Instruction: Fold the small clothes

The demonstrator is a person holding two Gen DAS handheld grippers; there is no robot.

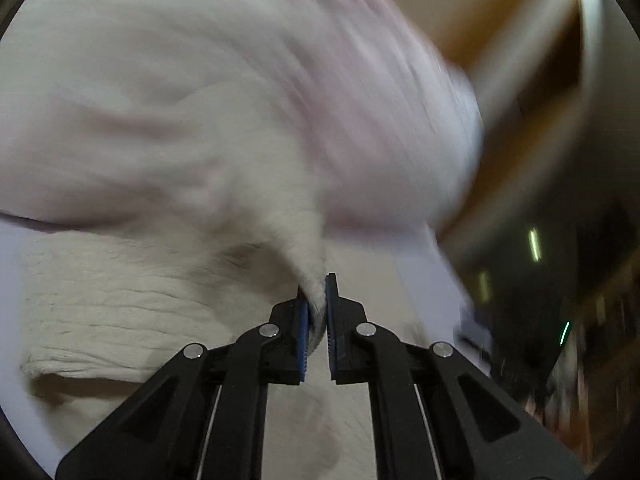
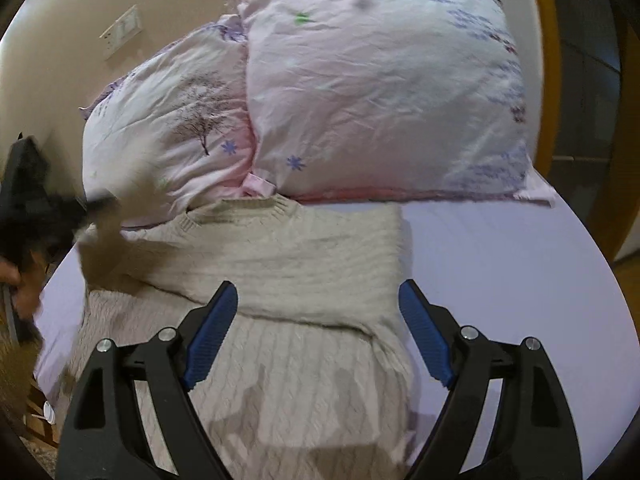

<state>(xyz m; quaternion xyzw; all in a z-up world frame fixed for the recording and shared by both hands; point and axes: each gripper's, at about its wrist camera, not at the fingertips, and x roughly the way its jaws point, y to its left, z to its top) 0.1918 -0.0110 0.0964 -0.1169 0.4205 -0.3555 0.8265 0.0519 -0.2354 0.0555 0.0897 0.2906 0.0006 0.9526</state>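
A cream cable-knit sweater (image 2: 288,280) lies on a lilac bed sheet (image 2: 500,264), its right side folded over the body. My left gripper (image 1: 317,312) is shut on a bunched part of the sweater (image 1: 120,300) and lifts it; in the right wrist view it shows blurred at the far left (image 2: 60,208), with a sleeve hanging from it. My right gripper (image 2: 316,336) is open and empty, hovering just above the middle of the sweater.
Two pink floral pillows (image 2: 380,80) lie at the head of the bed, touching the sweater's collar. A beige wall with a switch plate (image 2: 120,32) is behind. A wooden frame (image 2: 548,60) stands at the right. The bed edge is at the left.
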